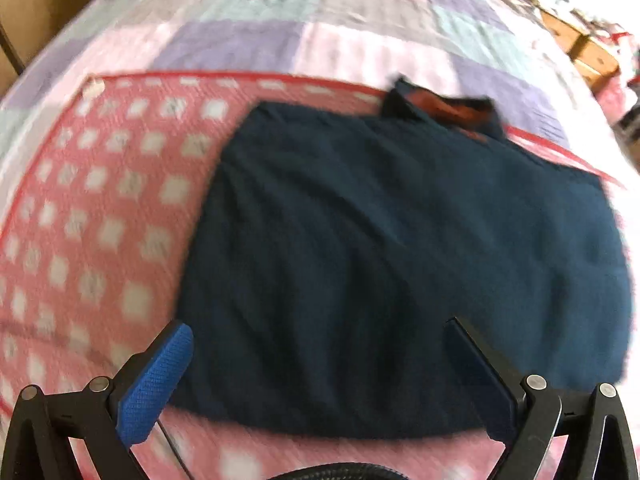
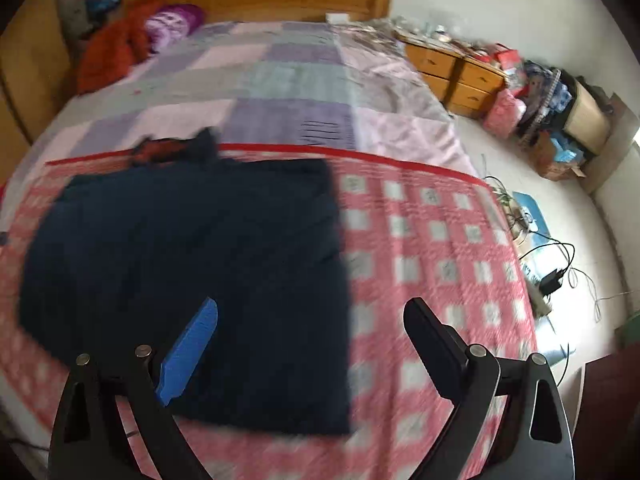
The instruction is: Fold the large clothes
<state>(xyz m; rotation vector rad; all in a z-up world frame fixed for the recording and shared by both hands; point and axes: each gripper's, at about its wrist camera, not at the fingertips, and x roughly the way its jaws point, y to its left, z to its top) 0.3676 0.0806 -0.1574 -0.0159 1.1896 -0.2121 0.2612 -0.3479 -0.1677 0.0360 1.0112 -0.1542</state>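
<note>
Item: dark navy garment [image 1: 400, 260], flat on pink checked blanket [image 1: 100, 200] on bed. Soft, limp, probably light; pinch near-edge corners. Left gripper [image 1: 320, 360], right gripper [image 2: 312, 340]: fingers spread, empty.

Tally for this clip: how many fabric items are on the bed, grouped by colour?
Dark navy: 1, the folded garment, lying flat with an orange-lined collar.
Pink-and-white checked: 1, the checked blanket under it.
Lilac, purple and green patchwork: 1, the quilt.
Orange-red: 1, the crumpled cloth near the headboard.
Purple: 1, the bundle beside it.
Total: 5
</note>
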